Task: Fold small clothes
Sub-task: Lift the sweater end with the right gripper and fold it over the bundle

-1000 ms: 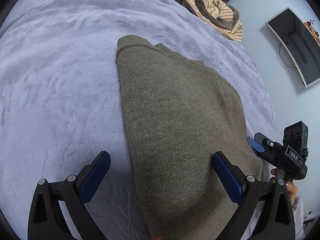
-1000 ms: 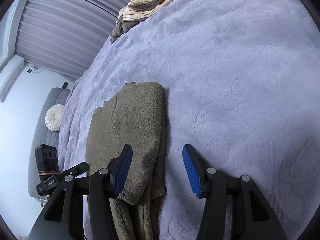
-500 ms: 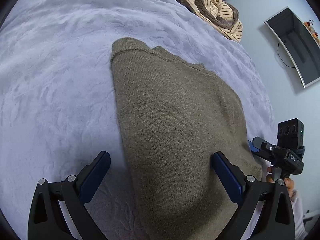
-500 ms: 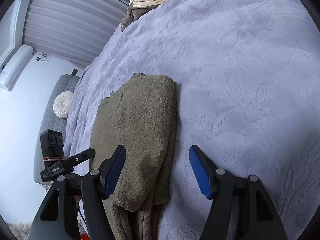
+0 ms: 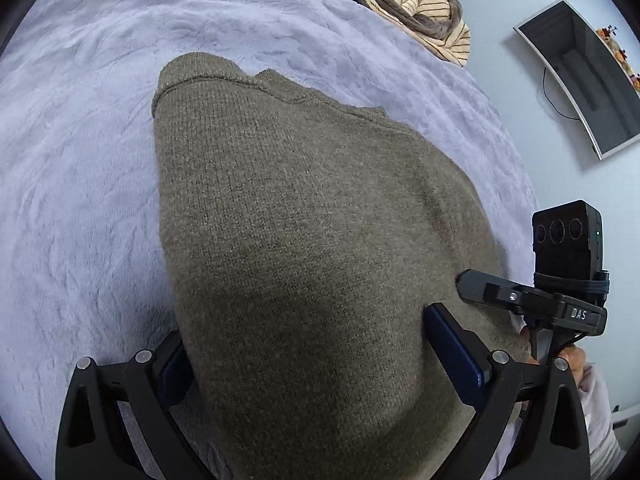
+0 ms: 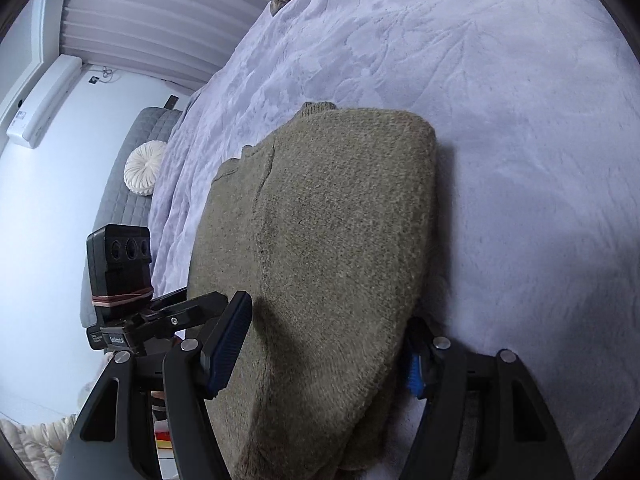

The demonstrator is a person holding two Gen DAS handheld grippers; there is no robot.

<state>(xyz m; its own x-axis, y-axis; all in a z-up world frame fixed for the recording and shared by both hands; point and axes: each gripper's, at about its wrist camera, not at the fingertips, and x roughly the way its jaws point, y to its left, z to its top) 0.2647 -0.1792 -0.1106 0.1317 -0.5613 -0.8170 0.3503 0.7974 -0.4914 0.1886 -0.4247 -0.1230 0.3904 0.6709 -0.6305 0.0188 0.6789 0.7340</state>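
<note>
1. My left gripper (image 5: 320,364) has its jaws wide, one on each side of the near end of the brown sweater (image 5: 320,240). They are closing a little. The pads are beside the wool, and I cannot see them pinching it yet.

2. My right gripper (image 6: 320,344) has its jaws about half wide and closing. A thick folded edge of the sweater (image 6: 332,240) sits between them, not squeezed yet as far as I can see.

3. The sweater lies on the purple bed (image 5: 80,200). Its long way runs straight away from both grippers, and its collar is at the far end. Both hands are at the near end, side by side.

4. I think the next move is to grab the near end and bring it up to the far end.

5. The left view shows a striped pile of clothes (image 5: 424,12) far off and a screen on the wall (image 5: 580,80). The right view shows the sweater's thick folded layers, a round white cushion (image 6: 146,168) and the curtain (image 6: 160,12).
</note>
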